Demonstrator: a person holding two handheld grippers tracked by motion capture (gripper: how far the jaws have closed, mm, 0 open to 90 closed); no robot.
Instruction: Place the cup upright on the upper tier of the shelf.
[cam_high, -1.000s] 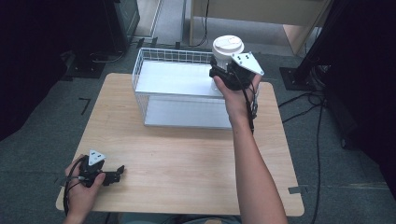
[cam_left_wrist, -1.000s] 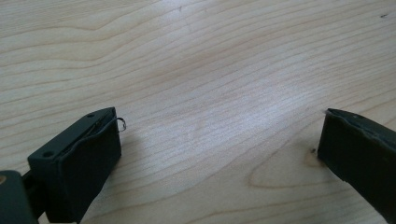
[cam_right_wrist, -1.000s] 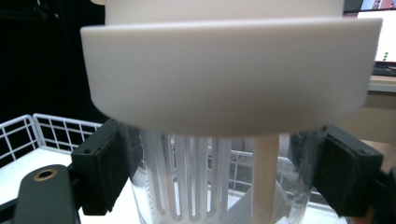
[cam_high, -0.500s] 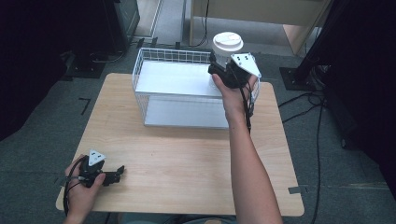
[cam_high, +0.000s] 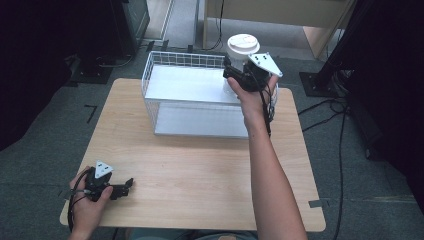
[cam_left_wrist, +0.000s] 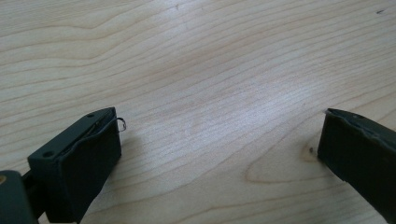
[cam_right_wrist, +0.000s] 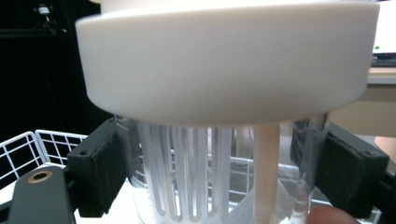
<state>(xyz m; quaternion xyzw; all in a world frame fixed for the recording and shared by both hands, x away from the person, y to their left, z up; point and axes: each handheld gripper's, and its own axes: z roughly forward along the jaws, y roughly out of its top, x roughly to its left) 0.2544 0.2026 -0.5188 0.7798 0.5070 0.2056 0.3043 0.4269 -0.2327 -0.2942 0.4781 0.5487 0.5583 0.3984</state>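
A clear ribbed cup with a white lid (cam_high: 243, 44) hangs above the far right corner of a white wire basket (cam_high: 170, 59). My right gripper (cam_high: 234, 75) is shut on the cup's body just under the lid. In the right gripper view the lid (cam_right_wrist: 224, 74) is close overhead, with both pads (cam_right_wrist: 100, 168) pressed on the clear wall and a pale stick inside. My left gripper (cam_high: 127, 184) lies low at the wooden table's (cam_high: 200, 170) front left, open. Between its jaws is bare wood (cam_left_wrist: 219, 140).
The basket stands at the table's far middle, with a white sheet lining its floor. Black cables (cam_high: 345, 105) trail over the grey floor at right. Dark equipment stands at the back left, and pale wooden furniture (cam_high: 280, 10) behind the basket.
My right gripper has carried the cup a touch farther back and up over the basket's far right corner. The left gripper has stayed put.
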